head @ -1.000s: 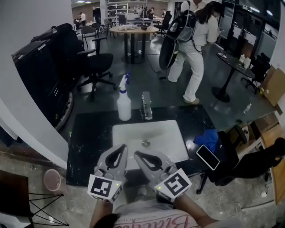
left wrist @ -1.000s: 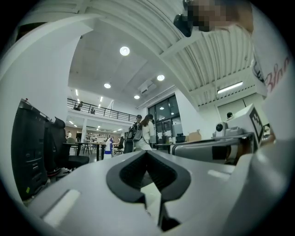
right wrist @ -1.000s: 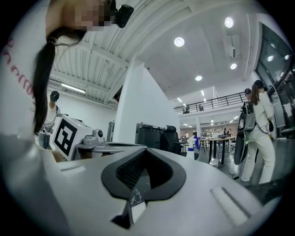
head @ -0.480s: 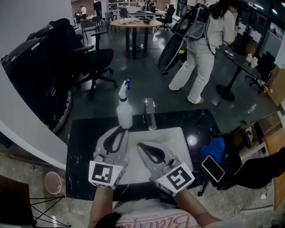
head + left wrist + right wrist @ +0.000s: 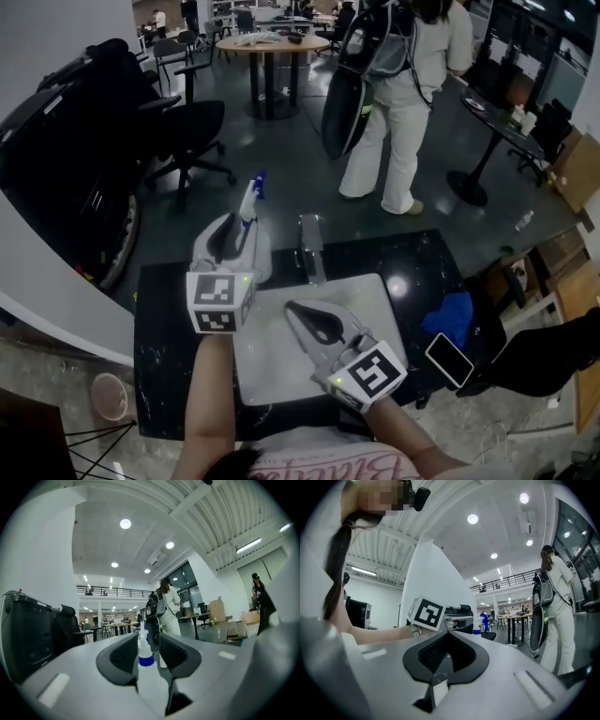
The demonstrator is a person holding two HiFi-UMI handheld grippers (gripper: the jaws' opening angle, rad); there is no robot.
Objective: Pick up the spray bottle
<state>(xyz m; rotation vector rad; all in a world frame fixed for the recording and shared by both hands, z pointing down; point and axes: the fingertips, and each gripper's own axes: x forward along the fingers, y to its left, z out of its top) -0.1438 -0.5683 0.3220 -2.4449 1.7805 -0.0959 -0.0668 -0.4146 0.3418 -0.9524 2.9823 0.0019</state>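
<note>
White spray bottle (image 5: pixel 146 677) at the countertop's (image 5: pixel 178 309) rear edge, between the opening jaws of our left gripper (image 5: pixel 232 234); a bump may topple it. Our right gripper (image 5: pixel 314 323) is closed and empty.

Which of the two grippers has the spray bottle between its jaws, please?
The left gripper: its opening jaws straddle the spray bottle, while the right gripper is shut and empty.

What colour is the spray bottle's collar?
The collar is blue, clearest in the left gripper view.
</note>
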